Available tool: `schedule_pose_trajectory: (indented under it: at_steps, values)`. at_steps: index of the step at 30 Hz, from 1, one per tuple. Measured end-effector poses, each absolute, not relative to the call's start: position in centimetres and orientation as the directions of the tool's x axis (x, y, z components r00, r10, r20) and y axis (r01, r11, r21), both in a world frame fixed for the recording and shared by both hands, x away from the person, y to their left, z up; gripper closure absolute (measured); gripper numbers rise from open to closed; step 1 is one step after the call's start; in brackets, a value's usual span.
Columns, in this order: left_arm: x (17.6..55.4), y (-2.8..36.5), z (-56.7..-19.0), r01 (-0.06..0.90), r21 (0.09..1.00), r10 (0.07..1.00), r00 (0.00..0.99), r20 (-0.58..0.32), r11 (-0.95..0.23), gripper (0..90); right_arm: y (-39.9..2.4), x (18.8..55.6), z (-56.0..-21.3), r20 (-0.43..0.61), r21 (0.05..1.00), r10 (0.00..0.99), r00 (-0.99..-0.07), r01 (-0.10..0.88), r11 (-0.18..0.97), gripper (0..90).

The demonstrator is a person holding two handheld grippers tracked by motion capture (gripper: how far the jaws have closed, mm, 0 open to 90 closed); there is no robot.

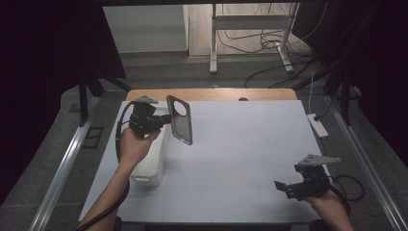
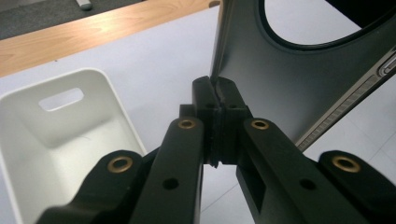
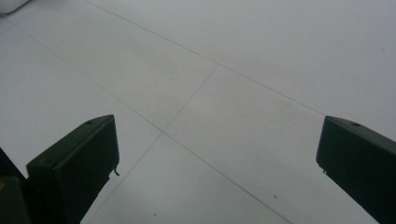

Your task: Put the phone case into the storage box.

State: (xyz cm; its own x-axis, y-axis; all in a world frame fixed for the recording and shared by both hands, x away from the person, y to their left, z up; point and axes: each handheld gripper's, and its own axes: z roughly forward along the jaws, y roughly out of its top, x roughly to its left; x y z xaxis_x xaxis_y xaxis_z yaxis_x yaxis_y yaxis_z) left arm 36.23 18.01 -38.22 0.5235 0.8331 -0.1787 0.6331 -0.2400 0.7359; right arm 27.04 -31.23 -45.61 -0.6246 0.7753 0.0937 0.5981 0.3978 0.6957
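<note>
Dark rectangular phone case with round camera cutout: clamped by one edge in left gripper, lifted above white plastic bin at seven o'clock, judged for depositing. Right gripper: jaws apart, empty, kept clear at four o'clock.

One phone case, pinched at its edge between the left gripper's fingers. One white bin below those fingers. Two grippers; the right gripper's fingers hold nothing.

Dark phone case, round cam hole, upright, held above white bin.
</note>
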Motion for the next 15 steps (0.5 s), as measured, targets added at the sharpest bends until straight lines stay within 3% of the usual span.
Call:
schedule_pose_trajectory:
  at_steps: [15]
  values:
    - [37.4,19.9,-37.1,0.641,0.737,0.866,0.475,-0.16,-0.215,89.0,-32.3,26.2,-45.8,0.101,0.696,0.797,-0.596,0.615,0.371,0.0]
